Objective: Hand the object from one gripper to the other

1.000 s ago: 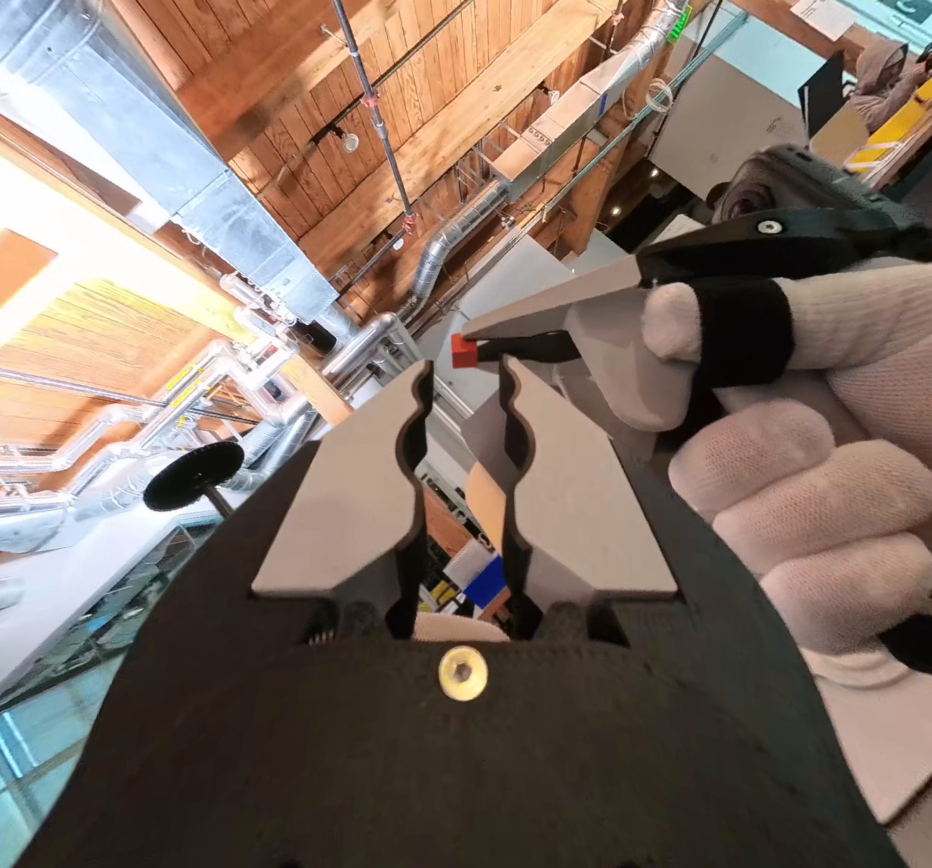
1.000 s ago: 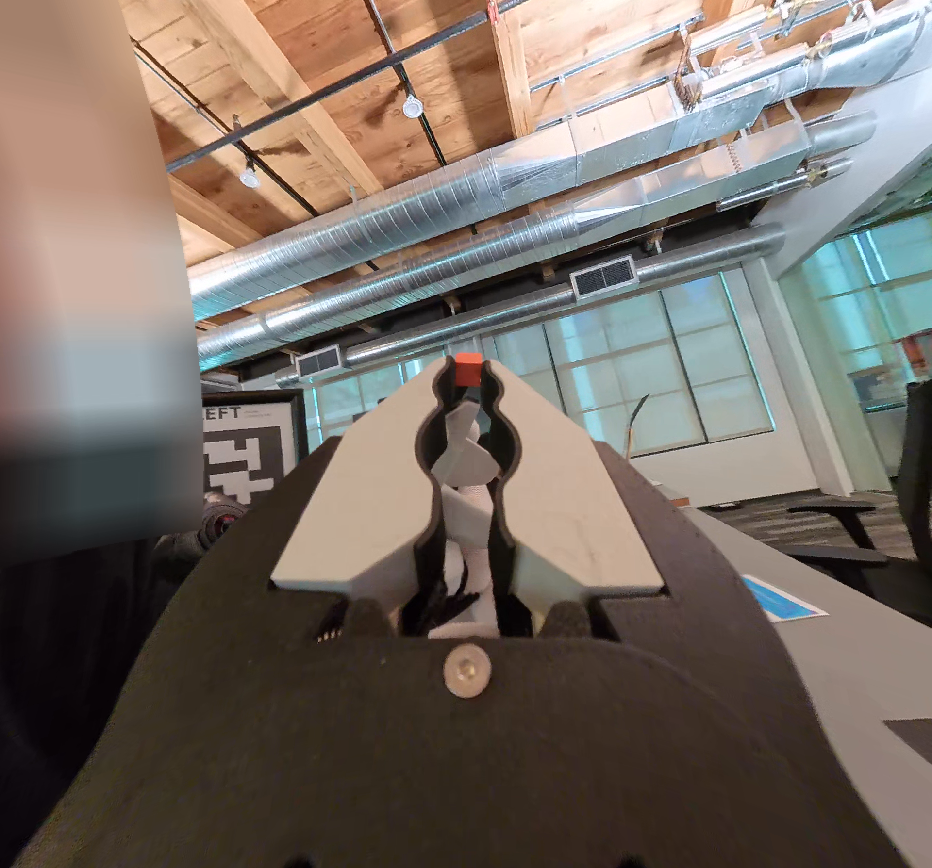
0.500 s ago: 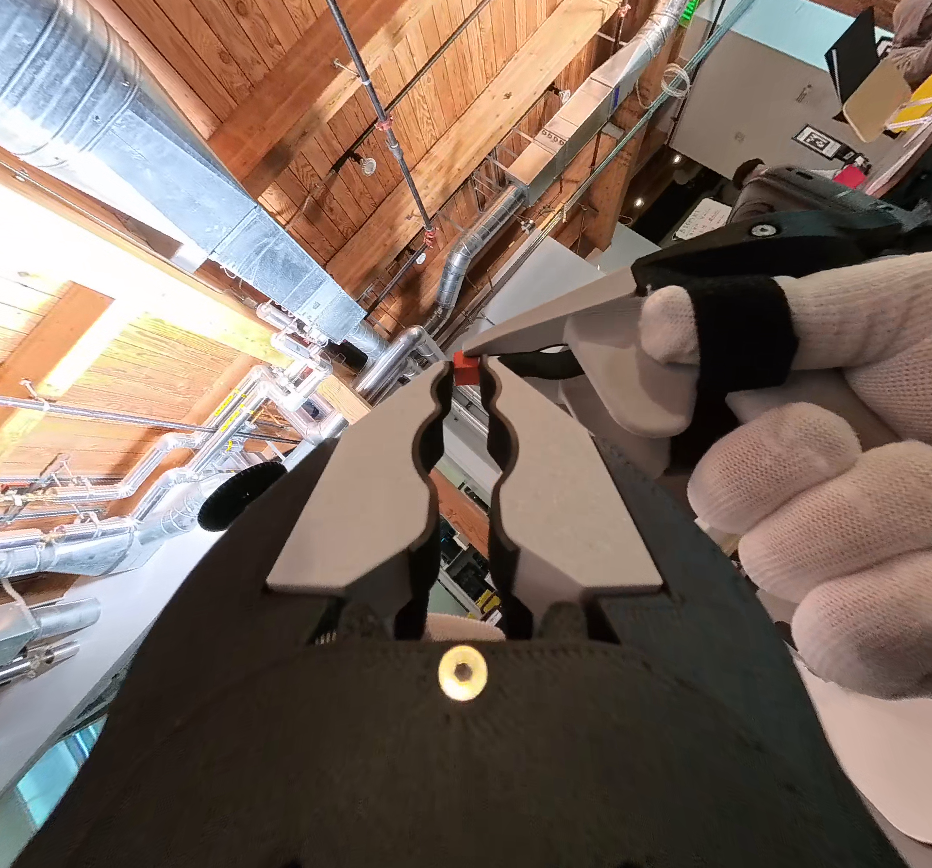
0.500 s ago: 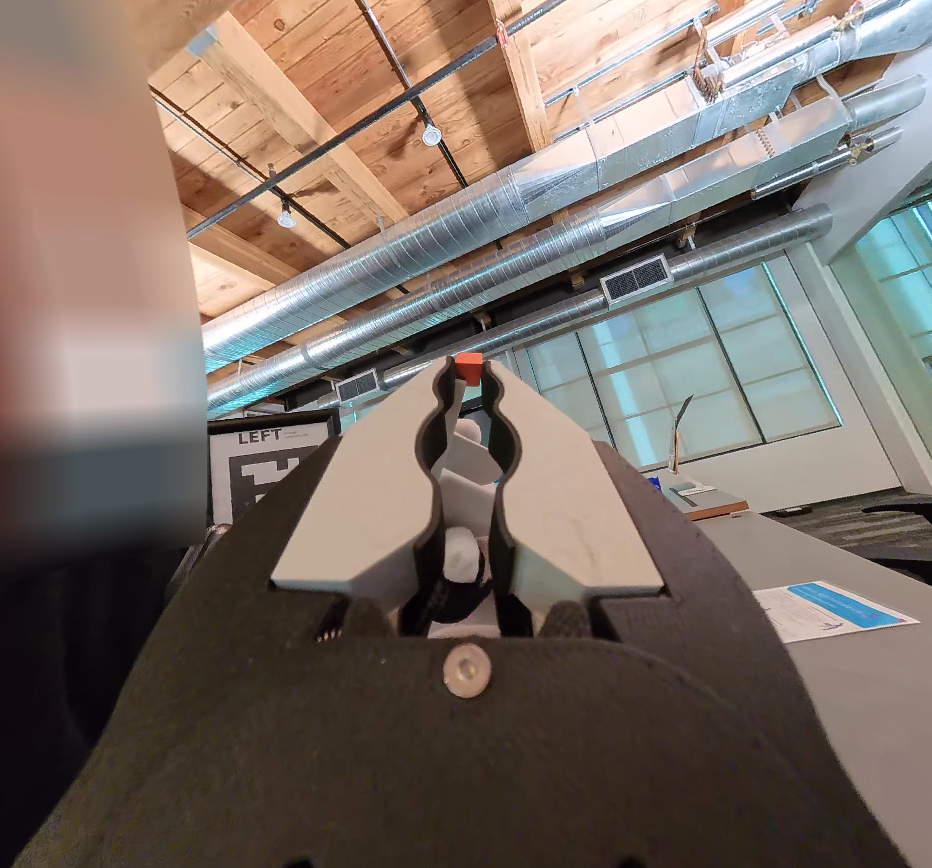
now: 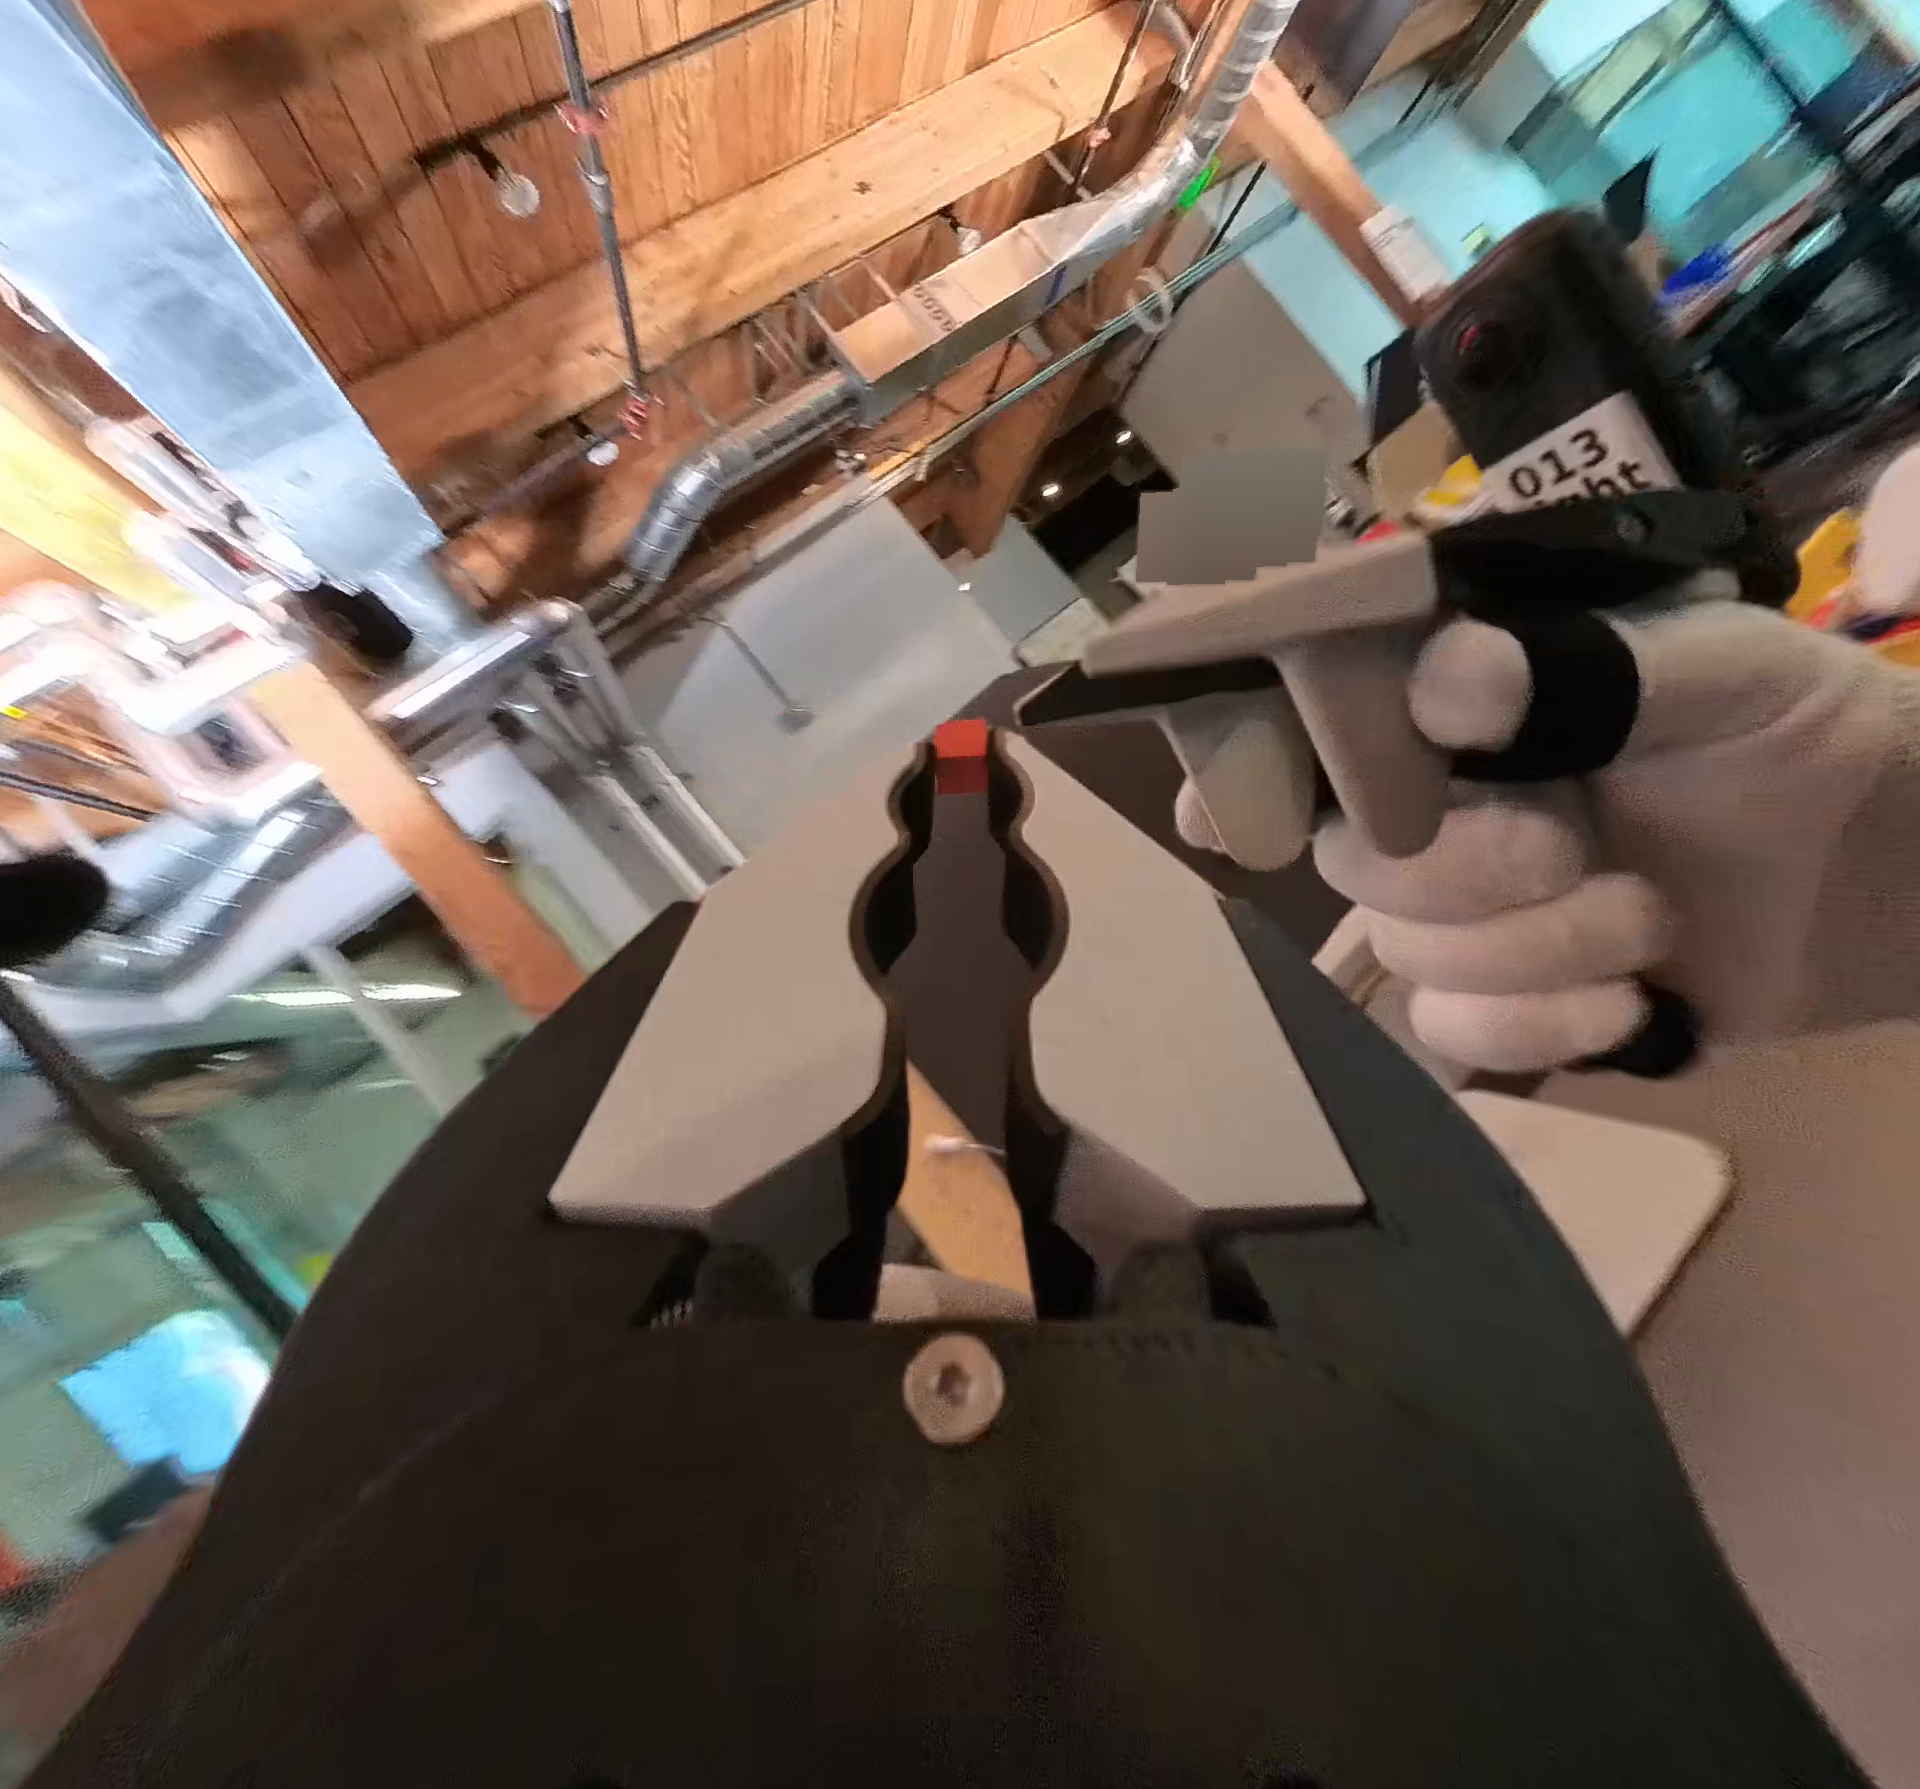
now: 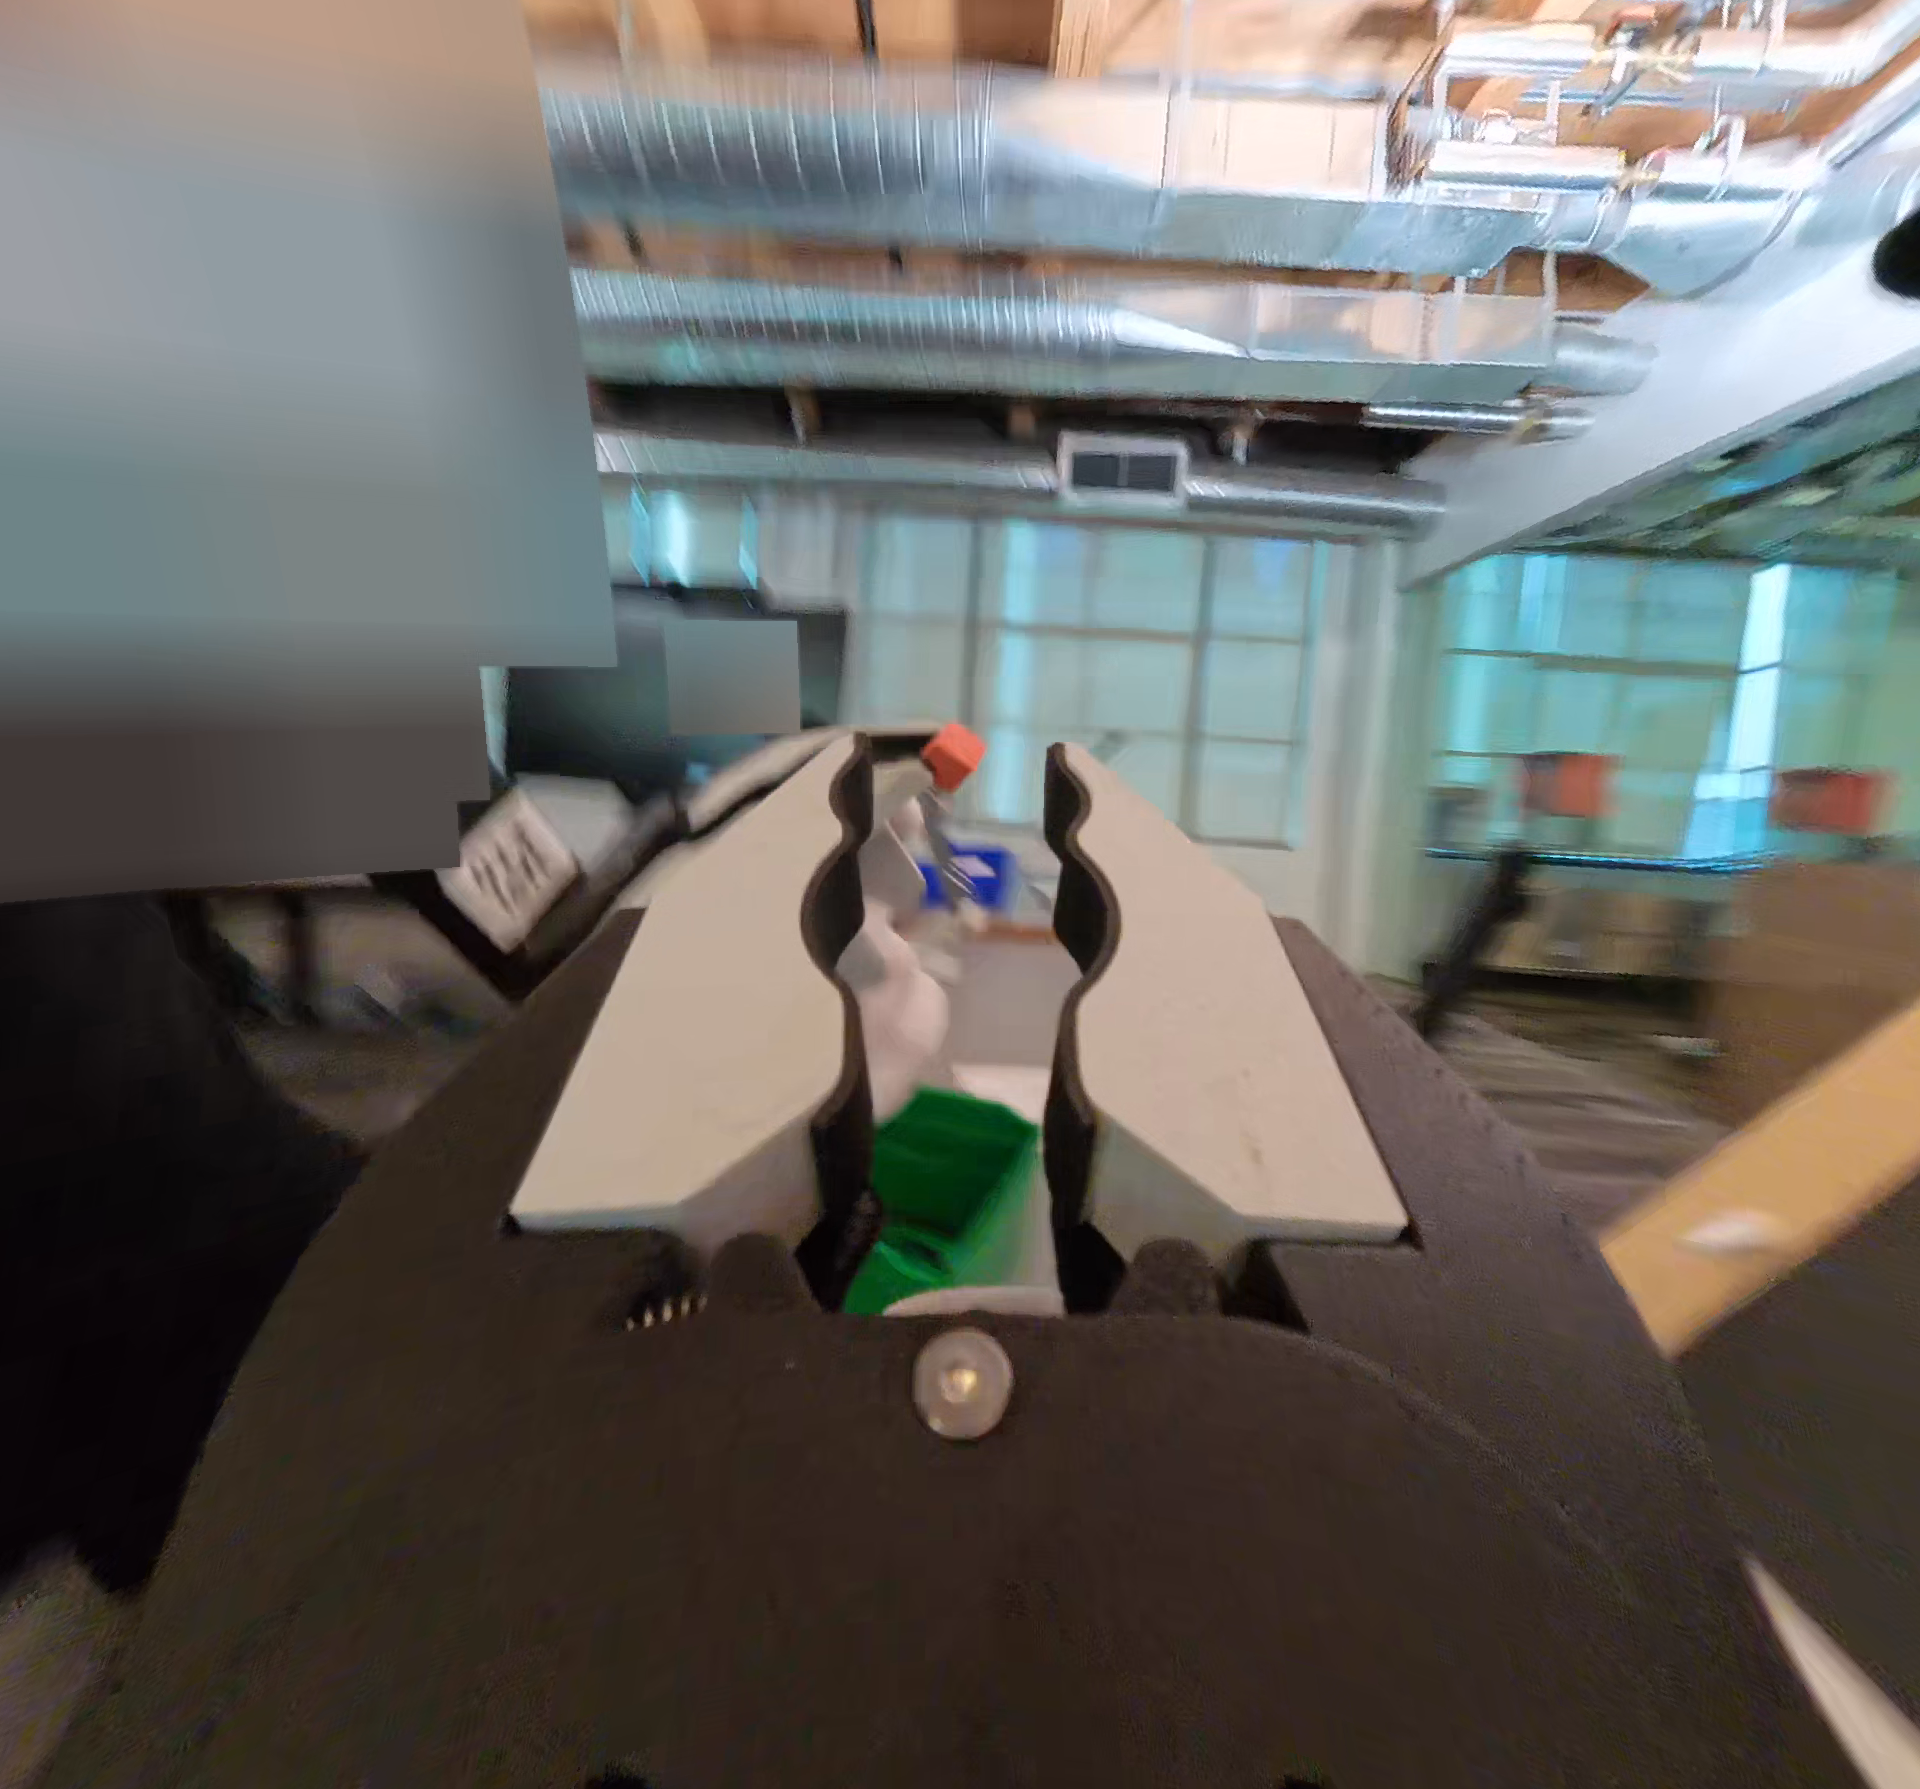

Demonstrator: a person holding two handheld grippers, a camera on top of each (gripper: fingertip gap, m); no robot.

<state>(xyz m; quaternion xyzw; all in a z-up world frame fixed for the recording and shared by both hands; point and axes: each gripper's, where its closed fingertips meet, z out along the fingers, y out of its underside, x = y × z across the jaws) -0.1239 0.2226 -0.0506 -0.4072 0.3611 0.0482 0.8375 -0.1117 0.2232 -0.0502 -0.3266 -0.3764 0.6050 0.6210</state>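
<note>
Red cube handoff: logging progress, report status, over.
Left tongs shut on red cube. Right tongs open, clear of cube. Nothing between them.

A grey tabletop (image 5: pixel 1787 1490) shows at the lower right of the left wrist view, with a pale flat board (image 5: pixel 1590 1209) with a rounded corner lying on it, while a green bin (image 6: pixel 951 1183) sits low in the right wrist view (its support too blurred to tell).
</note>
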